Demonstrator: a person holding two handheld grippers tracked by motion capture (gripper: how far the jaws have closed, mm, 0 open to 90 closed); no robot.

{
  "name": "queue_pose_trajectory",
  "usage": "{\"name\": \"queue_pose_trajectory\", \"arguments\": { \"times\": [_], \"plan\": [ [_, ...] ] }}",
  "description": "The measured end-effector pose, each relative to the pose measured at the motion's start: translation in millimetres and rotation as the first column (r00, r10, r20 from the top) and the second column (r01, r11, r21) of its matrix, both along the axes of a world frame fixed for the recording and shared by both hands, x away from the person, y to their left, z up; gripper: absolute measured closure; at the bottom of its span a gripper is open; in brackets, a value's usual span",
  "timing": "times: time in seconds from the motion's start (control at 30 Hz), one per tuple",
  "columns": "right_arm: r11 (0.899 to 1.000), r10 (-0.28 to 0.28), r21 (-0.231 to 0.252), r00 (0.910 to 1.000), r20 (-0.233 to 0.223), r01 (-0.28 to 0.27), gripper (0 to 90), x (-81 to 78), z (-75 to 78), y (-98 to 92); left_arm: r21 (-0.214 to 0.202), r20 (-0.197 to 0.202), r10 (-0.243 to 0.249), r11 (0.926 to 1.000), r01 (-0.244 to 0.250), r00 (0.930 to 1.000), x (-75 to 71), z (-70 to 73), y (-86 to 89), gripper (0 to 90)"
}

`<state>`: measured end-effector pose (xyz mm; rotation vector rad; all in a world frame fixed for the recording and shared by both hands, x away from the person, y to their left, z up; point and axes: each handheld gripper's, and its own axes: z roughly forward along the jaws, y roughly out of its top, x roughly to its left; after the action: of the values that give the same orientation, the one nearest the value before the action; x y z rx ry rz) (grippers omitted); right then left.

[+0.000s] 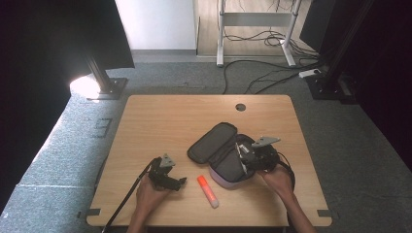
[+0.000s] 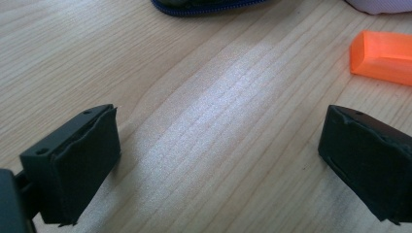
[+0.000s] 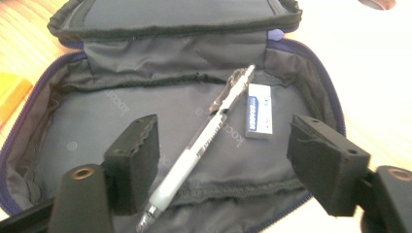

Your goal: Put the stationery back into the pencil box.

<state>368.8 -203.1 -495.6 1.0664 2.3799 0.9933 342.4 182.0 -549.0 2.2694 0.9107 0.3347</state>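
An open pencil case (image 1: pixel 219 145) with a grey lining (image 3: pixel 97 126) and a purple zip lies right of the table's middle, its lid folded back to the left. Inside it rest a white mechanical pencil (image 3: pixel 209 141) and a small white eraser (image 3: pixel 259 110). My right gripper (image 3: pixel 223 160) hovers over the case (image 1: pixel 245 158), open; the pencil lies below the gap, and neither pad touches it. At the front left my left gripper (image 1: pixel 180 182) sits open just above the bare wood (image 2: pixel 218 160). An orange stick with a white cap (image 1: pixel 207 191) lies between the hands, and its orange end (image 2: pixel 384 56) shows in the left gripper view.
The wooden table (image 1: pixel 170 121) has a round cable hole (image 1: pixel 240 107) near its far edge. The case's blue zip edge (image 2: pixel 204 6) lies ahead of the left gripper. Beyond the table, cables (image 1: pixel 262 77) and stand bases sit on the grey floor.
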Motion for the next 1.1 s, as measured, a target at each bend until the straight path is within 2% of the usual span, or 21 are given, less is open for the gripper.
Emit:
{"name": "queue_pose_trajectory", "arguments": {
  "times": [0.23, 0.47, 0.87, 1.1],
  "plan": [
    [1.0, -0.027, -0.014, 0.9996, 0.011, 0.027, 14.0, -4.6, 2.4, -8.3, 0.0, 0.0, 0.0, 1.0, 0.0, 1.0, 0.0, 0.1, 0.0, 1.1],
    [0.999, -0.025, -0.02, 0.9995, 0.019, 0.025, 11.9, -10.2, 4.5, -17.4, 0.0, 0.0, 0.0, 1.0, 0.0, 1.0, 0.0, 0.0, 0.0, 1.1],
    [0.999, -0.042, -0.025, 0.9983, 0.041, 0.043, 0.5, -22.4, 3.9, -33.9, 0.0, 0.0, 0.0, 1.0, 0.0, 1.0, 0.0, 0.0, 0.0, 1.0],
    [0.998, -0.057, -0.018, 0.9972, 0.048, 0.058, 0.0, -29.8, -0.8, -45.4, 0.0, 0.0, 0.0, 1.0, 0.0, 1.0, 0.0, 0.0, 0.0, 1.0]
  ]
}}
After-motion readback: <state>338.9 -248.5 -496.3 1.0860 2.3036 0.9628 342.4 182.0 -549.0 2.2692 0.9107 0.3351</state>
